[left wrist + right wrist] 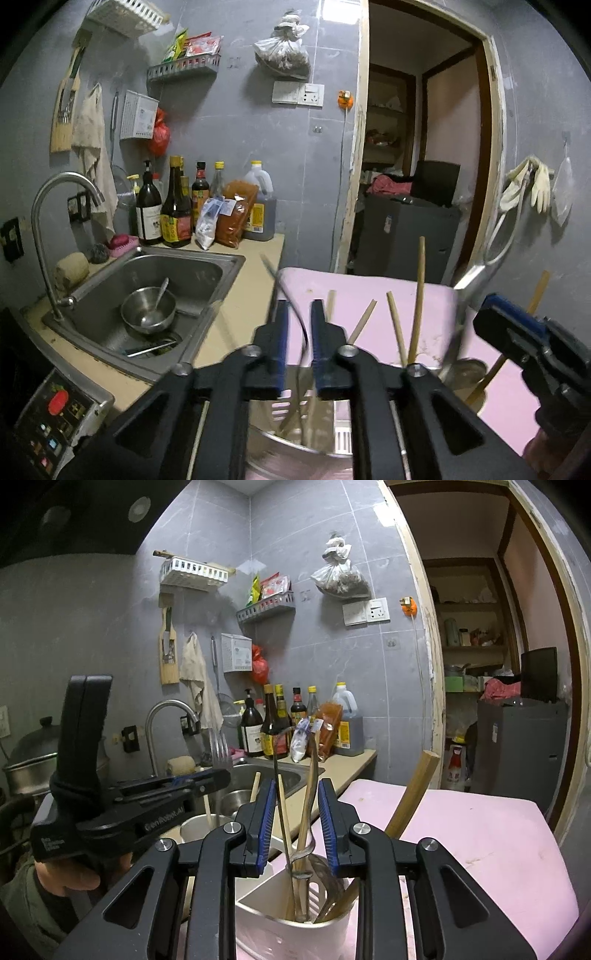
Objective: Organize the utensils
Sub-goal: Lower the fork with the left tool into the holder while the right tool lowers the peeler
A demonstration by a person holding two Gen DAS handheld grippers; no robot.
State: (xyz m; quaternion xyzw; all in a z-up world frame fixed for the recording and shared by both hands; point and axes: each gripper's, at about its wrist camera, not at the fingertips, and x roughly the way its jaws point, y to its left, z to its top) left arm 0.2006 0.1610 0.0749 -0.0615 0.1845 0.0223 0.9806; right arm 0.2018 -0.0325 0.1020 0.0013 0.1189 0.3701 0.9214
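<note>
Two narrowly parted tools: left tool (298,314) and right tool (297,794) around upright utensils (295,812).

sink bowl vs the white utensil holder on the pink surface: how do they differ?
The steel bowl is low, round, bare metal; the utensil holder is taller and white. The bowl sits down in the sink; the holder stands on the pink surface. The bowl has a single spoon leaning in it; the holder has several utensils standing on end. Both are open-topped and hold utensils.
</note>
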